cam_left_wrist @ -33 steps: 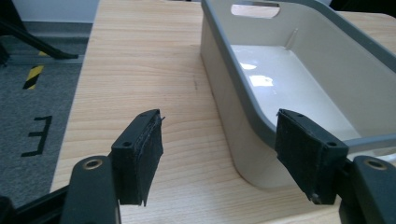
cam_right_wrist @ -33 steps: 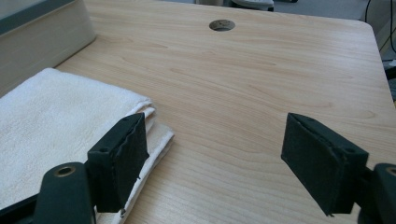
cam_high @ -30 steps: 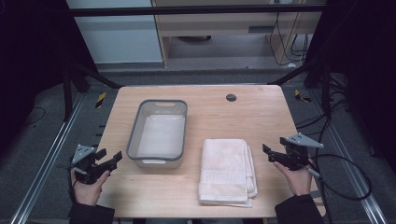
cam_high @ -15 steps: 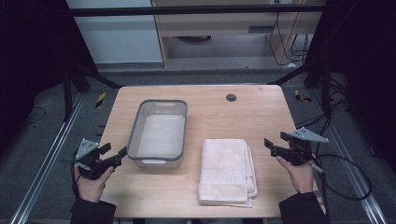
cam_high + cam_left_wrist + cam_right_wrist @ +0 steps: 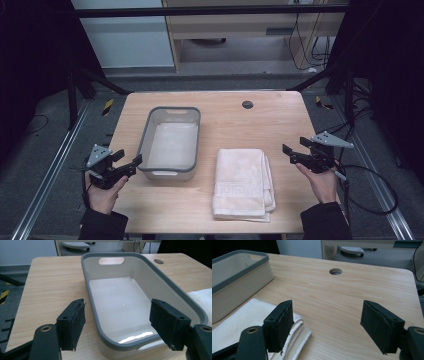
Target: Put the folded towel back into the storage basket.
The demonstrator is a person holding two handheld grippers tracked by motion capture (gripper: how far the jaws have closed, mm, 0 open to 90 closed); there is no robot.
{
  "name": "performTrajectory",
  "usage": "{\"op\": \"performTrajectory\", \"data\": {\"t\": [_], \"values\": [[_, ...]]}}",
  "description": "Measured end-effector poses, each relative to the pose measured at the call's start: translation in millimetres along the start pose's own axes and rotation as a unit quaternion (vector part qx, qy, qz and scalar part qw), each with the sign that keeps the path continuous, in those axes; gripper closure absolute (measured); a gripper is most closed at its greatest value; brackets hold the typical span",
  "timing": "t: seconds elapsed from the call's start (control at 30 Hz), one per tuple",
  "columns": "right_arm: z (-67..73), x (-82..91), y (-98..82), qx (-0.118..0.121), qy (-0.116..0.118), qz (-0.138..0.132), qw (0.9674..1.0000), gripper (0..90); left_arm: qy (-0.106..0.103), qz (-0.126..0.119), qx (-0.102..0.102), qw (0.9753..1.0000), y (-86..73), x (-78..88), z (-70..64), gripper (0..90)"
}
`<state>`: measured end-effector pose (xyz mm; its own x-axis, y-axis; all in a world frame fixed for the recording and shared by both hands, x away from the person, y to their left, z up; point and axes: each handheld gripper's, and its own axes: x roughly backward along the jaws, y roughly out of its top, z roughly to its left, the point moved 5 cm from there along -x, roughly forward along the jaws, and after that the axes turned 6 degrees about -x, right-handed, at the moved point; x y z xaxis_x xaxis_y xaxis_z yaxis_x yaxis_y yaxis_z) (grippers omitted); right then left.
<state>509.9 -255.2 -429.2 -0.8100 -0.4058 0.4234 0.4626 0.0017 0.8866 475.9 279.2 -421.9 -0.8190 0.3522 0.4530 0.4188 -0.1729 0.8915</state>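
Note:
A grey-rimmed white bin point(image 5: 192, 135) stands empty on the left half of the wooden table, seen close up in the left gripper view point(image 5: 93, 312). A folded white towel point(image 5: 242, 182) lies flat to its right. My left gripper point(image 5: 131, 159) hovers at the table's left edge and points at the bin's near corner; its jaws have just been opening and stand open point(image 5: 120, 325) with nothing between them. My right gripper point(image 5: 294, 147) floats near the right edge, pointing left toward the towel point(image 5: 242, 320). It is open too point(image 5: 329, 325), over bare wood.
A round cable hole point(image 5: 247, 104) sits at the table's far middle. Bare wood point(image 5: 280, 115) lies behind the towel and right of the bin. Dark floor, metal rails and cables surround the table.
Both hands have lifted a little. The left gripper has drifted closer to the bin's near left corner. Bin and towel have not moved.

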Motion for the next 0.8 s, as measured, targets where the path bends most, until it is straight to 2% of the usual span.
{"op": "performTrajectory", "data": {"t": [0.43,0.8], "values": [[9.4,-8.2,7.0,0.014,0.017,0.011,0.9997,26.2,-0.033,-0.006,-0.025,0.9991,16.8,-18.4,-40.9,27.5],[16.3,-11.8,12.8,0.021,0.028,0.012,0.9993,26.8,-0.055,-0.001,-0.042,0.9976,20.7,-32.4,-69.4,28.4]]}}
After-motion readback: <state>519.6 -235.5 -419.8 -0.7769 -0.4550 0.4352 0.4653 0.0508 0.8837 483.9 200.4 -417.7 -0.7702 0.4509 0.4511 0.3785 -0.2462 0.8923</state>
